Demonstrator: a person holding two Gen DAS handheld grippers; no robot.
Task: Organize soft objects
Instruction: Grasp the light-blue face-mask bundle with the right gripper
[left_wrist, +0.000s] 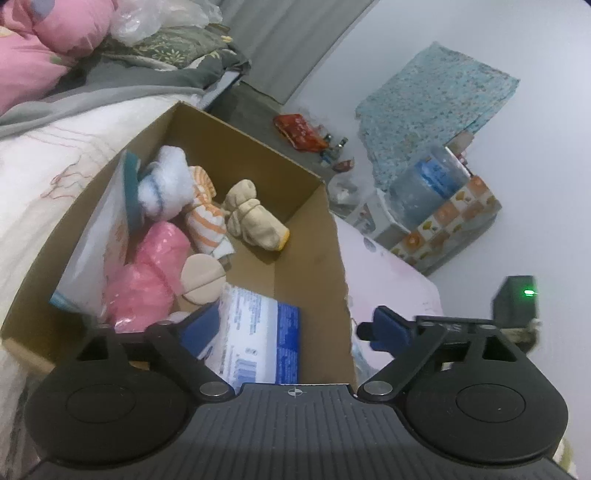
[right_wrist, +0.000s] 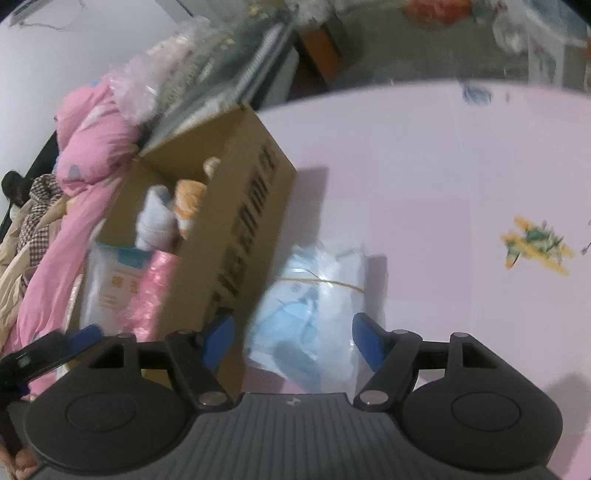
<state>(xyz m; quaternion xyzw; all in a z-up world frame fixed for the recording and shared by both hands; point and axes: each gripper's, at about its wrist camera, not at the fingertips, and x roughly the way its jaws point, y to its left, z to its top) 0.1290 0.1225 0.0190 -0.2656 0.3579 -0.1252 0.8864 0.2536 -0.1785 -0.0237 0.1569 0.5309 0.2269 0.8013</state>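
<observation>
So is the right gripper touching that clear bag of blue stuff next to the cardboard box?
Cannot tell. In the right wrist view the right gripper stands open with the clear bag between its fingers, but blur hides any gap or contact.

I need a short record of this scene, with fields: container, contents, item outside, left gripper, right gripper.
container: open cardboard box on the bed
contents: pink bundle, striped orange sock roll, beige sock roll, white fluffy roll, blue-white packet
item outside: clear bag of blue masks, beside the box
left gripper: open, over the box
right gripper: open, around the bag, not pressing
</observation>
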